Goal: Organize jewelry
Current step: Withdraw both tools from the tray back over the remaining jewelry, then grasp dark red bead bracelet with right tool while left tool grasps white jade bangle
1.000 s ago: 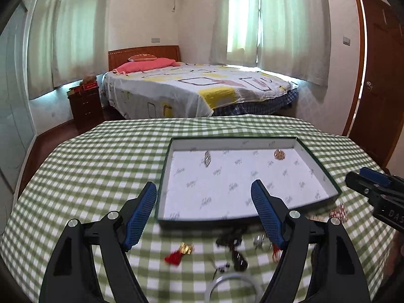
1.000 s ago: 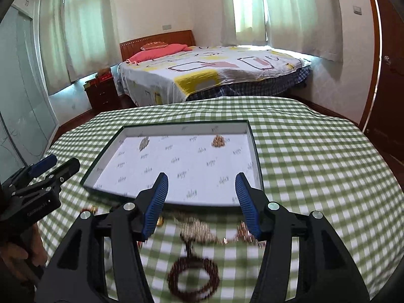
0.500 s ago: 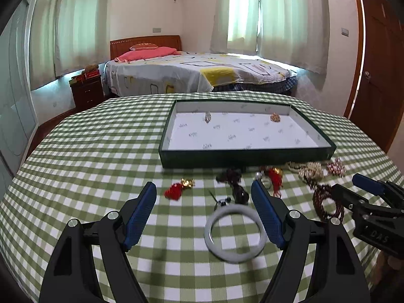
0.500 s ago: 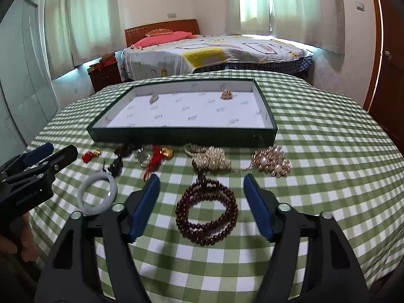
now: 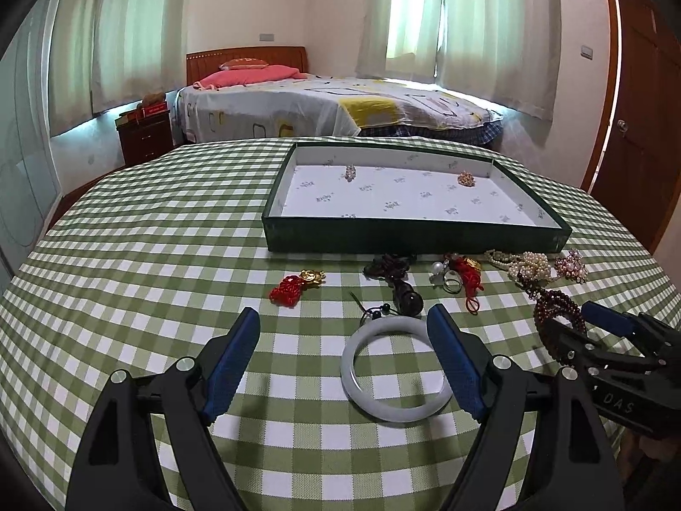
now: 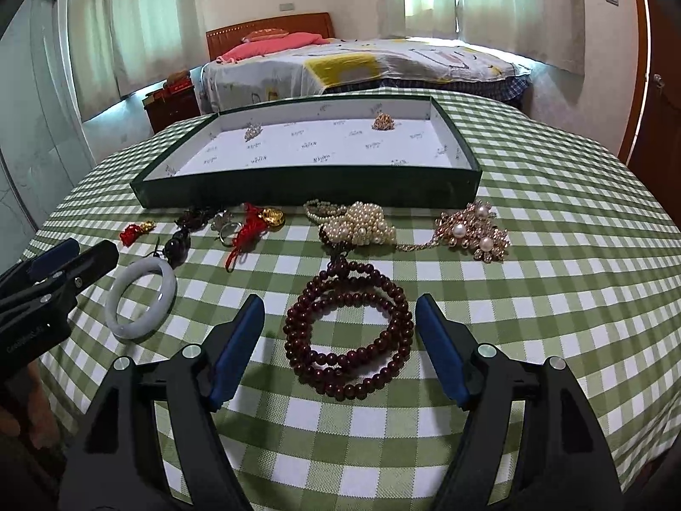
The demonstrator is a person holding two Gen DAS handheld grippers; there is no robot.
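Your landmark is the shallow dark green rectangular tray (image 5: pixel 408 242) with the white printed lining, resting on the round table under a green-and-white checked cloth (image 5: pixel 140 251). Inside the tray, near its far wall, lie two small pieces: a silvery ornament (image 5: pixel 350 171) toward the far left and a gold ornament (image 5: pixel 465 179) toward the far right.

Your left gripper (image 5: pixel 342 360) hangs in front of the tray's near wall, jaws spread wide and holding nothing; the pale white jade bangle (image 5: pixel 396 369) lies flat on the cloth partly between its blue fingers, closer to the right one. Your right gripper (image 6: pixel 339 343) is likewise spread and empty, in front of the tray's near right half, with the coiled dark red wooden bead strand (image 6: pixel 351 325) lying between its fingers.

Just before the tray's near wall sits a row of smaller pieces: a pearl cluster necklace (image 6: pixel 361 225), a rose-gold pearl brooch (image 6: pixel 476 232), a red knotted cord with a gold charm (image 6: pixel 255 223), and a small red tassel with a gold charm (image 6: pixel 135 230).
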